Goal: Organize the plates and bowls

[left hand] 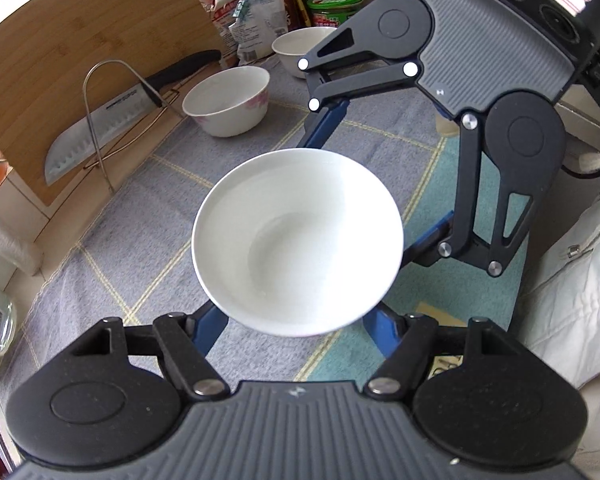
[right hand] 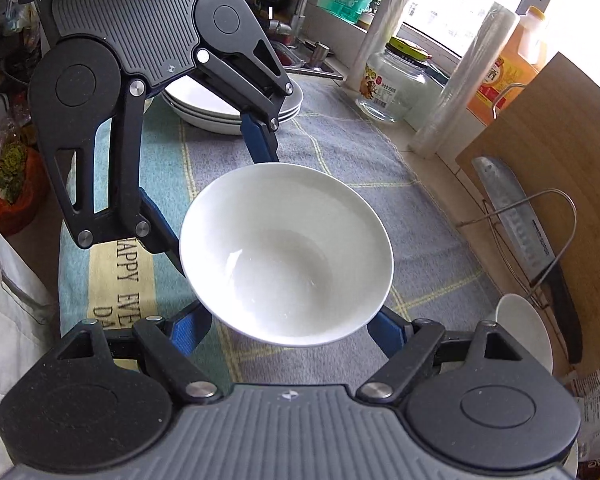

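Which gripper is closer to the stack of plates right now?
Left. The left gripper holds the white bowl on the side toward the stack of plates; the right gripper holds the opposite side, farther away.

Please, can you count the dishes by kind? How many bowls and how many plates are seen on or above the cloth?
Bowls: 3 (plain bowl in front, pink-patterned bowl, far white bowl)
Plates: 3, as far as the rims show, all in the stack of plates
Total: 6 dishes
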{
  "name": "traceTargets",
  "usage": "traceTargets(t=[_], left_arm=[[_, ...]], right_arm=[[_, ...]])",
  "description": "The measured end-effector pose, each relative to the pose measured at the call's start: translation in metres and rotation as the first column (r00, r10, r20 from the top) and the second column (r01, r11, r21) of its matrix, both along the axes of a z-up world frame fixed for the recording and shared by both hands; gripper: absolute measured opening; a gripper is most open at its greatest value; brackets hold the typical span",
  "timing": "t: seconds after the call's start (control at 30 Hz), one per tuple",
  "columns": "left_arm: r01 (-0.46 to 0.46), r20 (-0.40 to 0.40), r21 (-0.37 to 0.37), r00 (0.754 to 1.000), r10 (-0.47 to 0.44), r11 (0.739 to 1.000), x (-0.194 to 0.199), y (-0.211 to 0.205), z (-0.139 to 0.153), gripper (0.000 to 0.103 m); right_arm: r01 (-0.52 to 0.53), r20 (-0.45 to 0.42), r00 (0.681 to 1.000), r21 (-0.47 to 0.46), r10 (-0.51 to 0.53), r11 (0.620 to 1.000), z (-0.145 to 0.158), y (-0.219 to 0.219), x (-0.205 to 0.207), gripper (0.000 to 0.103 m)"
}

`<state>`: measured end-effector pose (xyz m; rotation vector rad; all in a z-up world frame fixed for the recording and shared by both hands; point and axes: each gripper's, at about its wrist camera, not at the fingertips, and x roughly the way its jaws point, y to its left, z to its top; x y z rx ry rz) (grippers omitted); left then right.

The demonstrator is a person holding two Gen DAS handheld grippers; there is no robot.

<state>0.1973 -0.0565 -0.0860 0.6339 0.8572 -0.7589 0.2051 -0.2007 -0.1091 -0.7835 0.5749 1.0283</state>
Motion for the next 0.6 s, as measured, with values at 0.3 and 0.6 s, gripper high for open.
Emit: traceTargets(t=[0.3,0.6], left_arm=[[-0.012,-0.012,0.009,1.0,0.012,1.0,0.013,0.034,-0.006,0.073],[-0.006,-0.027,0.009,1.0,0.006,1.0,0.017,0.046,-0.011,0.073]], right_arm=[[0.006,-0.024,1.0,-0.007,-0.006,1.0,-0.01,0.039,0.02,0.088],[0.022,-0.047,0.999,-0.015,-0.022,1.0,-0.017,0.055,0.029,0.088]])
